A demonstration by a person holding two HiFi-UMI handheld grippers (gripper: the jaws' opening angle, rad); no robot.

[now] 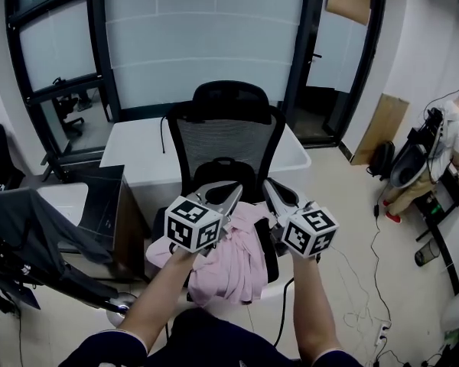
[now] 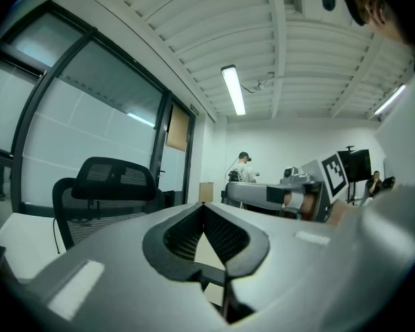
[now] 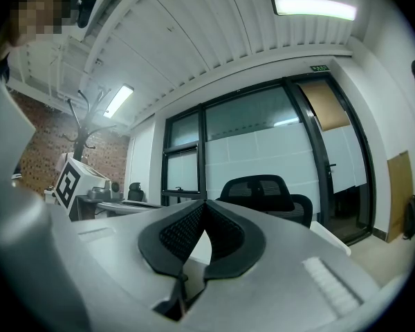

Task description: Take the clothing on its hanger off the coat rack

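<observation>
A pink garment (image 1: pixel 233 262) lies bunched on the seat of a black mesh office chair (image 1: pixel 226 140); I can make out no hanger in it. Both grippers are held up over it, side by side. The left gripper (image 1: pixel 233 193) is shut, its tips meeting with nothing between them (image 2: pixel 204 205). To its right, the right gripper (image 1: pixel 269 186) is also shut and empty (image 3: pixel 205 203). In the right gripper view a bare branched coat rack (image 3: pixel 76 126) stands against a brick wall. Dark clothing (image 1: pixel 30 220) hangs at the far left of the head view.
A white table (image 1: pixel 138 155) stands behind the chair, and a black cabinet (image 1: pixel 107 205) is to its left. Glass partitions and a door fill the back. At the far right a person (image 1: pixel 444 151) stands by equipment. Cables (image 1: pixel 359 281) trail over the floor.
</observation>
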